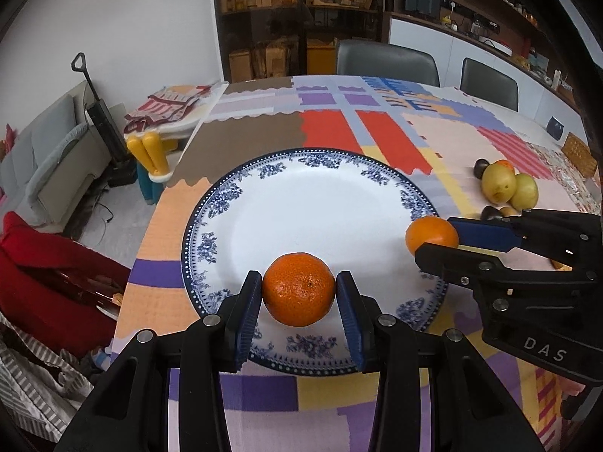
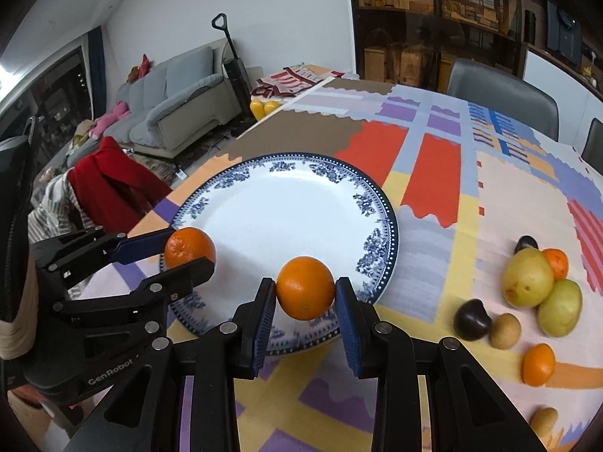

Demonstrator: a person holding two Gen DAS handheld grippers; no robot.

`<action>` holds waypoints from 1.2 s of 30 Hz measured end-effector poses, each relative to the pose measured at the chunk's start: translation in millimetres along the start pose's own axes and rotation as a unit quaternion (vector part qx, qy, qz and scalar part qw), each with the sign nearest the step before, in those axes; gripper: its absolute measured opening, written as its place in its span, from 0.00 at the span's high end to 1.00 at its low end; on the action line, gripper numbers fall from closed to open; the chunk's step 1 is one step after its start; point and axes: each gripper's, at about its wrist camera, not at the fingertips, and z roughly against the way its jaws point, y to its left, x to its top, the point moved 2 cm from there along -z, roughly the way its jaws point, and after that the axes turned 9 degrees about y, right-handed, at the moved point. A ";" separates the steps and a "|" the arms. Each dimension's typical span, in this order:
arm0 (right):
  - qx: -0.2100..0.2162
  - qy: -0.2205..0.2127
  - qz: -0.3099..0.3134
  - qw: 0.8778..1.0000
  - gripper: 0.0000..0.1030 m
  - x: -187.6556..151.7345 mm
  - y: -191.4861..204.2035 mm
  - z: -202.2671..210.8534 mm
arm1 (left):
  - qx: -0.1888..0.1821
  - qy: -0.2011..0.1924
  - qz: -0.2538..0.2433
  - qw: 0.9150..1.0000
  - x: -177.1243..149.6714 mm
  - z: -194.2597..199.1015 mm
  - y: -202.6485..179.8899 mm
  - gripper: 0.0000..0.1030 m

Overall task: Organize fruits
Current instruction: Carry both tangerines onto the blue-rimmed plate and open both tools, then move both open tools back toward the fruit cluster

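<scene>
The left black plastic two-finger gripper (image 1: pixel 298 293) has blue ribbed pads (image 1: pixel 247 312), silver round screws and white "GenRobot" lettering on its body. The right black plastic gripper (image 2: pixel 305 299) looks alike, marked "DAS" in white.

A: what's the left tongs (image 1: pixel 299 293) doing?
B: clamped on a mandarin (image 1: pixel 298 288) above the near rim of the blue-and-white plate (image 1: pixel 211 203). Right tongs (image 1: pixel 439 241) pinch an orange (image 1: pixel 430 234) at the plate's right edge. Pears (image 1: pixel 508 186) sit further right on the worktop (image 1: pixel 444 150).
</scene>
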 end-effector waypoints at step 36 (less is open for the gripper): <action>-0.047 -0.078 -0.031 0.995 0.41 -33.8 -20.1 87.6 | -0.002 -0.081 -0.017 0.997 -10.2 88.7 -46.7 0.26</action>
